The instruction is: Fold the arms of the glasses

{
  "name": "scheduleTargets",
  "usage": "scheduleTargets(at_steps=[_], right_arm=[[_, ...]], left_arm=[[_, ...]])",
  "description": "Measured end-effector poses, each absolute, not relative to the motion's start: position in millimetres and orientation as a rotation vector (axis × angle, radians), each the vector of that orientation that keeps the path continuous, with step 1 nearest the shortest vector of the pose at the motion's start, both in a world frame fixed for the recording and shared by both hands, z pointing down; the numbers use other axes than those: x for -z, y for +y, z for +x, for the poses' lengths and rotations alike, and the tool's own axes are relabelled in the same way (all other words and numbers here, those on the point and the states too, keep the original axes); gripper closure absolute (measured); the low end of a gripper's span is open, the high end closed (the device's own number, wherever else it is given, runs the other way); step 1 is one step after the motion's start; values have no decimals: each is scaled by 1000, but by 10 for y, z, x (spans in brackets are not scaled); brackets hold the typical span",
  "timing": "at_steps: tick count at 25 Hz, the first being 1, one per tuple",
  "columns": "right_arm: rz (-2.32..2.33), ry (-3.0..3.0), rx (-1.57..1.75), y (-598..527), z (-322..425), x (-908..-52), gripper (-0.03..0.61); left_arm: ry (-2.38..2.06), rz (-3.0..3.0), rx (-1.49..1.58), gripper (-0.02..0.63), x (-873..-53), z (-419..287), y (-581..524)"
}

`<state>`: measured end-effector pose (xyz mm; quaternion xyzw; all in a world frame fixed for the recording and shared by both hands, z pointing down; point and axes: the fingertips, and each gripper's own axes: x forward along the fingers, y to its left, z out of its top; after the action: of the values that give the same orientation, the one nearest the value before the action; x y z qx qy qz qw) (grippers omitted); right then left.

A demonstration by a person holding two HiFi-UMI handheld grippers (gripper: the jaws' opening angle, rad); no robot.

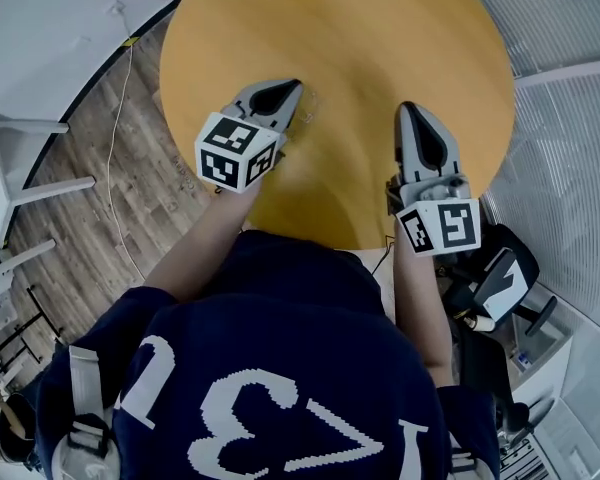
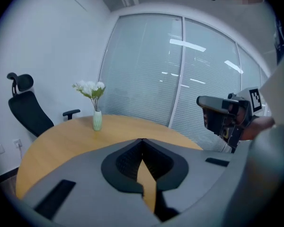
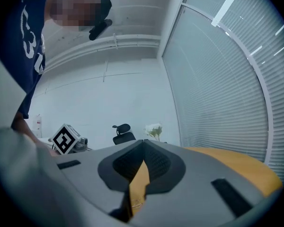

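Both grippers hover over a round wooden table point(image 1: 380, 28). My left gripper point(image 1: 296, 86) is shut, jaws meeting with nothing between them point(image 2: 142, 141). My right gripper point(image 1: 407, 109) stands to its right, also shut and holding nothing point(image 3: 143, 142). A faint pale shape point(image 1: 308, 110) lies on the table just right of the left gripper's tip; it may be the glasses, but it is too dim to tell. Neither gripper view shows the glasses clearly. In the left gripper view the right gripper point(image 2: 222, 115) appears at the right, raised above the table.
A small vase of white flowers point(image 2: 97, 119) stands at the table's far side. A black office chair point(image 2: 26, 110) is behind it by the white wall. Blinds cover the curved window point(image 2: 180, 79). Wooden floor and a cable point(image 1: 115, 128) lie left of the table.
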<state>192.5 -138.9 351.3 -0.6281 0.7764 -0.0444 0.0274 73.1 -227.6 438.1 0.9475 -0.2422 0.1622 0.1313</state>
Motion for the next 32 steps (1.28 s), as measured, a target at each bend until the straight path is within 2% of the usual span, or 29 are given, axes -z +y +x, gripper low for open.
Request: scheduleTargets(at_steps=[14,32], right_arm=[[-1921,2384,1,-1335,1791,-3031,554],[-1947,2354,-9,-1293,1813,-2981,554]], left_arm=[[-917,2872,-138,598,-3391,244,-2179],[-932,2856,-107,598,-3413,169,-2178]])
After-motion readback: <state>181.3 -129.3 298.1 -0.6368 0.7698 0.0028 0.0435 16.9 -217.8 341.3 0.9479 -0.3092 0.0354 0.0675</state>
